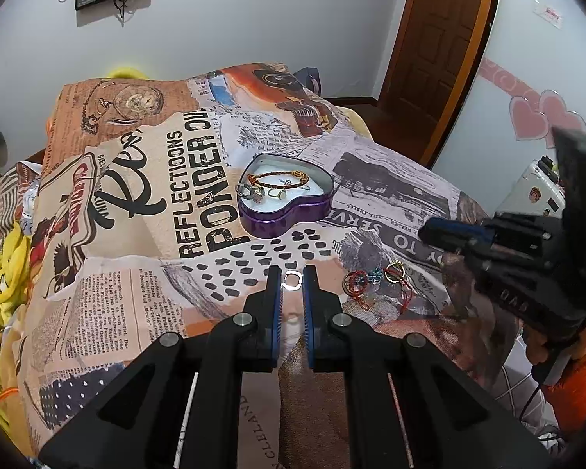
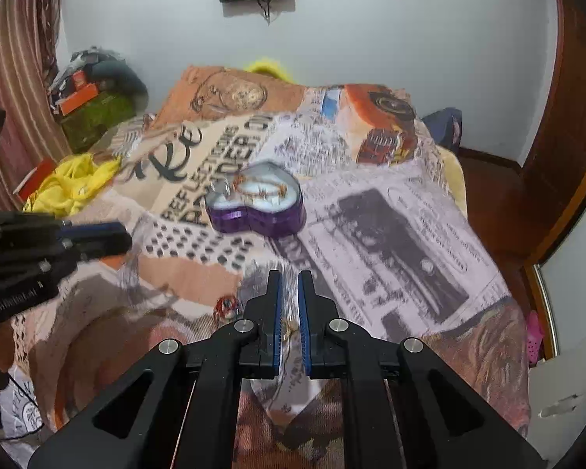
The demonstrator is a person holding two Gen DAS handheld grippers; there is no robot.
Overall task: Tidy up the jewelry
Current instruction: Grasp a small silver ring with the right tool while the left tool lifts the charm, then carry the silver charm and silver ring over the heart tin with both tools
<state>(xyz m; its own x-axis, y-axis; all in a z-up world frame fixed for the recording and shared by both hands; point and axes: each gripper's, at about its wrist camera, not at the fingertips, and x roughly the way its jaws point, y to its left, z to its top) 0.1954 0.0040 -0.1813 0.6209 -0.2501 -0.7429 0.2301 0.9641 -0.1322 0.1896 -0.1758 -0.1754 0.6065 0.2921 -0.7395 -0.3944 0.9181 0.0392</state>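
We work over the printed blanket (image 1: 144,258); the purple heart tin (image 1: 287,201) sits mid-blanket. Our left gripper (image 1: 292,279) pinches a silver ring (image 1: 292,280) at its very tips; it could slip. Our right gripper (image 2: 289,285) is closed; something gold shows between its fingers, unclear whether held. Loose rings (image 1: 375,277) lie near the near-right edge.

The bed (image 1: 144,258) lies bare between its near edge and the heart tin (image 1: 289,195) mid-bed; loose rings (image 1: 375,277) clutter the near right.
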